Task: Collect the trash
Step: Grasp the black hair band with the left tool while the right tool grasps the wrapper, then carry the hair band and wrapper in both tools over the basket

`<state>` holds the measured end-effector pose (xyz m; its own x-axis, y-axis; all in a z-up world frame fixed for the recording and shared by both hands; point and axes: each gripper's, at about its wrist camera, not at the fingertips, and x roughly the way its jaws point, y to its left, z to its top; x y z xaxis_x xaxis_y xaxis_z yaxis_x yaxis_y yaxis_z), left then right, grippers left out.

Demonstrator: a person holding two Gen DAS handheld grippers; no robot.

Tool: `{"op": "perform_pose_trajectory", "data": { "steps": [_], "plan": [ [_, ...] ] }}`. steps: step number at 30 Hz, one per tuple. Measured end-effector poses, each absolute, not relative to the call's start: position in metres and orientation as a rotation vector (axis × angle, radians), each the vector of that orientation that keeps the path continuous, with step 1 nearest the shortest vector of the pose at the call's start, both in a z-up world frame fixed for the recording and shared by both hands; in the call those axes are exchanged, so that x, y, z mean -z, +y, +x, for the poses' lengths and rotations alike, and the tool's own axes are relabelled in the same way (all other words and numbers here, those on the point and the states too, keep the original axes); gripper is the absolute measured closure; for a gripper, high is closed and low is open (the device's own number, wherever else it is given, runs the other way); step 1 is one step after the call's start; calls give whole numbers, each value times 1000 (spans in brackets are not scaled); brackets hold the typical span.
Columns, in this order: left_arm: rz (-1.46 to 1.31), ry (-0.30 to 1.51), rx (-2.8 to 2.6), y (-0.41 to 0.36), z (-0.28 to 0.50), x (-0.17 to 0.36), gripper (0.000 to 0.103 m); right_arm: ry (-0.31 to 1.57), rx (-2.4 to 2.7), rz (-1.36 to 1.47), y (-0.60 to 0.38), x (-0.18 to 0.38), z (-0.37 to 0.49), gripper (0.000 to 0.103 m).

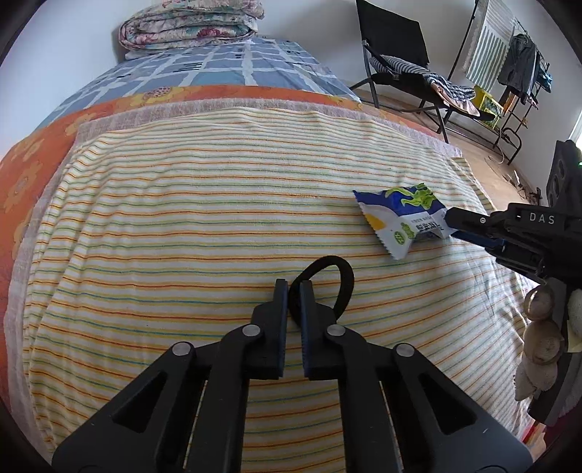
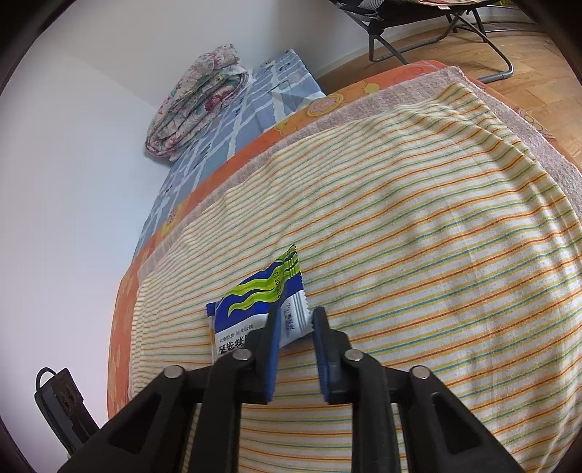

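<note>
Wrapper (image 1: 402, 217) lies on the striped towel (image 1: 203, 203) near its right edge. Right tongs (image 2: 295, 320), part-spread, straddle its corner; left tongs (image 1: 294, 287) pinch a hair tie (image 1: 336, 280). The wrapper looks light, crinkly and slippery: best taken at a crimped edge.

I'm looking at a home bedroom here. There's a bed (image 1: 254, 174), a folded quilt (image 1: 189, 31), a folding chair (image 1: 400, 69) and a clothes rack (image 1: 523, 72).
</note>
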<state>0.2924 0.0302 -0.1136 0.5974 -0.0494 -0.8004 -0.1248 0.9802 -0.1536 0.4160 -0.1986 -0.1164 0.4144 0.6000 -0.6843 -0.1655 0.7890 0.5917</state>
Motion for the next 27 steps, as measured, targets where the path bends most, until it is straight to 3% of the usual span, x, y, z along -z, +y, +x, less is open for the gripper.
{"op": "perform_pose_trajectory", "data": {
  "steps": [9,27],
  "plan": [
    [-201,911,-78,39,282,104,101,947,-555,341,-182,84,399,103],
    [-178,847,-76,36,240,62,101,805,-574,120,-186,27,339,103]
  ]
}}
